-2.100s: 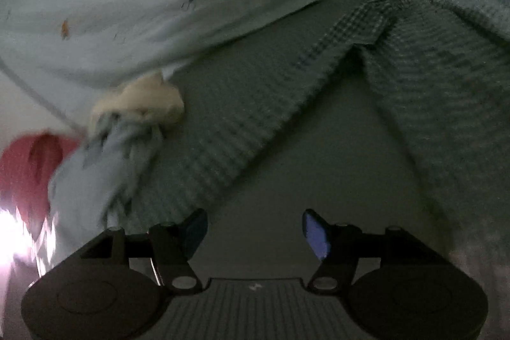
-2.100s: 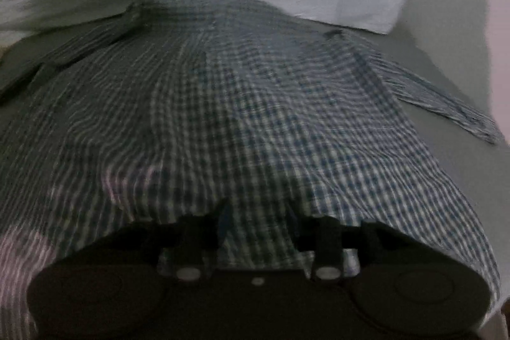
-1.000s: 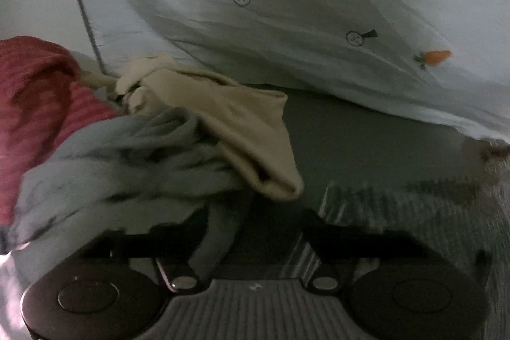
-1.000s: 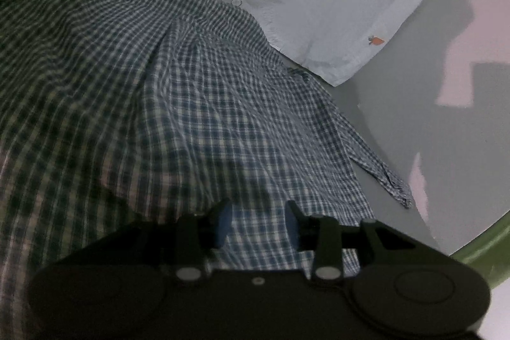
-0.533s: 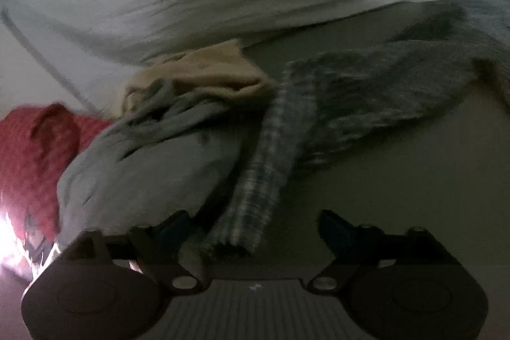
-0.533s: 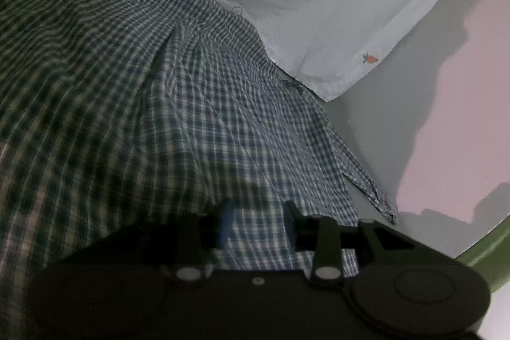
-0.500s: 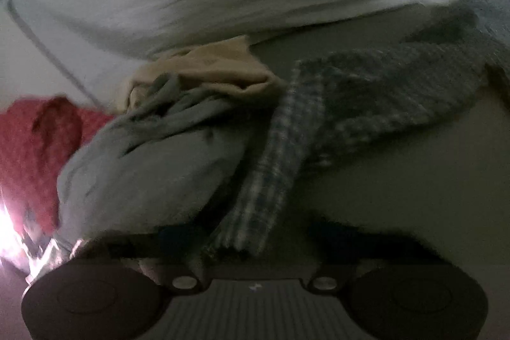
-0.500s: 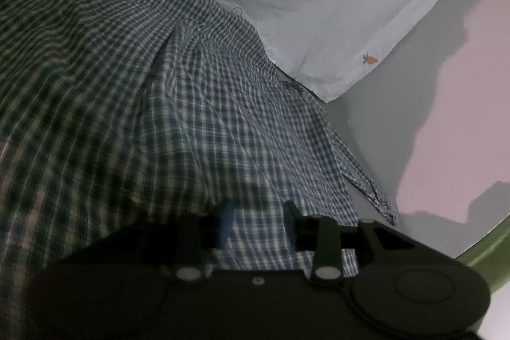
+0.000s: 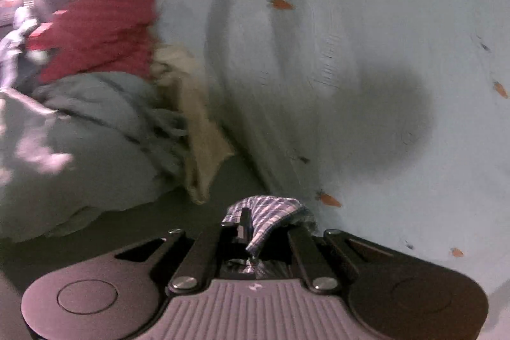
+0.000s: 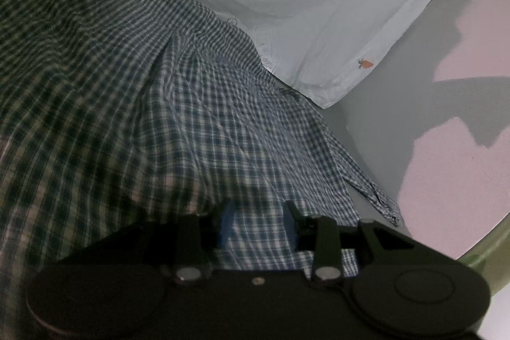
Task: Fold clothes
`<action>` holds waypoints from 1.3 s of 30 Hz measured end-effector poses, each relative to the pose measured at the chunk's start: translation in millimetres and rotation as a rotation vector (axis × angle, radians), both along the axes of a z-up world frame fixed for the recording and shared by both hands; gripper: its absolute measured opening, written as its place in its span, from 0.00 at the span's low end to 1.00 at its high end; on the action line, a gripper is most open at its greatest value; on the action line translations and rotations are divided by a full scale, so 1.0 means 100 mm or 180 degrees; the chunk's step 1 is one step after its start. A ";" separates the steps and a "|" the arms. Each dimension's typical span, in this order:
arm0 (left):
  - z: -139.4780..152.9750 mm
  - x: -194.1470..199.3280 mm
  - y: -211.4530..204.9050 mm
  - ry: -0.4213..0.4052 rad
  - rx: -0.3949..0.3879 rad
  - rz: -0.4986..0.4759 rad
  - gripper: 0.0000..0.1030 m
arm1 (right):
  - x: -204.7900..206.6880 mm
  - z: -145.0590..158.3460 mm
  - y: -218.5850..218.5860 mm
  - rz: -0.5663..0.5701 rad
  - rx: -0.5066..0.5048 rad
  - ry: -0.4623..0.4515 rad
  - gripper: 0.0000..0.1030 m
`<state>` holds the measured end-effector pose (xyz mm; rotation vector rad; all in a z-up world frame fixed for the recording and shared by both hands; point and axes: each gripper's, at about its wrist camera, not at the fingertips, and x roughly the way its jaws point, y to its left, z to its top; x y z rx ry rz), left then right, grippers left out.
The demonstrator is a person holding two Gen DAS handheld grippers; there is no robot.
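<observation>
A blue and white checked shirt [image 10: 178, 104] lies spread on the grey surface and fills most of the right wrist view. Its right sleeve [image 10: 366, 180] trails to the lower right. My right gripper [image 10: 258, 222] is open just above the shirt's lower part, its jaws apart with checked cloth showing between them. My left gripper [image 9: 247, 223] is shut on a bunched piece of the checked shirt [image 9: 271, 209], which sticks out above the closed jaws.
A pale blue sheet with small carrot prints [image 9: 366, 69] lies behind the shirt and also shows in the right wrist view [image 10: 318, 5]. A pile of a red garment [image 9: 105, 11], a grey garment [image 9: 79, 142] and a cream garment [image 9: 191, 117] sits at the left. A green edge [image 10: 484, 247] borders the surface at the right.
My left gripper has closed on the shirt's sleeve end and swung left toward the clothes pile. My right gripper has stayed open over the shirt, almost unmoved.
</observation>
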<state>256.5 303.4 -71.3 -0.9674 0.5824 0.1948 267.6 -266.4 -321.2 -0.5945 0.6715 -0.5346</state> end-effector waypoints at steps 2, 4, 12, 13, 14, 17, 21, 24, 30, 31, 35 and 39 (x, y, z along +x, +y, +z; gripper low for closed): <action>-0.27 0.00 0.12 0.0476 -0.0247 0.0192 0.04 | 0.00 -0.01 0.00 0.0010 0.0002 -0.0010 0.33; -0.67 0.03 0.24 0.0886 -0.0604 0.0292 0.04 | 0.00 -0.02 0.01 0.0020 0.0004 -0.0021 0.31; -1.46 0.03 0.12 0.1459 -0.0020 0.0091 0.23 | 0.00 -0.04 -0.01 0.0073 0.0005 -0.0048 0.31; -1.45 0.03 0.06 0.1400 0.0155 -0.0005 0.32 | 0.00 -0.04 -0.01 0.0078 0.0002 -0.0050 0.31; -1.44 0.04 0.02 0.1333 0.0278 -0.0116 0.45 | 0.01 -0.04 -0.02 0.0081 -0.0001 -0.0053 0.31; -1.52 0.08 -0.09 0.1183 0.0485 -0.0395 0.67 | 0.02 -0.04 0.00 0.0081 -0.0012 -0.0060 0.30; -1.72 0.12 -0.17 0.1355 0.0656 -0.0324 0.18 | 0.00 -0.04 0.05 0.0084 -0.0027 -0.0058 0.29; -1.64 0.01 -0.12 0.1194 0.0364 -0.0132 0.06 | 0.01 -0.04 0.06 0.0098 -0.0035 -0.0048 0.27; -1.01 -0.40 0.10 0.0648 -0.0281 0.0085 0.06 | 0.01 -0.04 0.07 0.0130 -0.0054 -0.0043 0.27; -0.96 -0.41 0.12 0.0717 -0.0219 0.0126 0.06 | 0.01 -0.04 0.07 0.0130 -0.0055 -0.0044 0.27; -1.29 -0.33 0.15 0.1566 0.0114 0.0256 0.10 | 0.02 -0.04 0.09 0.0123 -0.0054 -0.0037 0.26; -1.44 -0.40 -0.04 0.1698 0.0423 0.0114 0.31 | 0.03 -0.01 0.08 0.0121 -0.0017 0.0005 0.27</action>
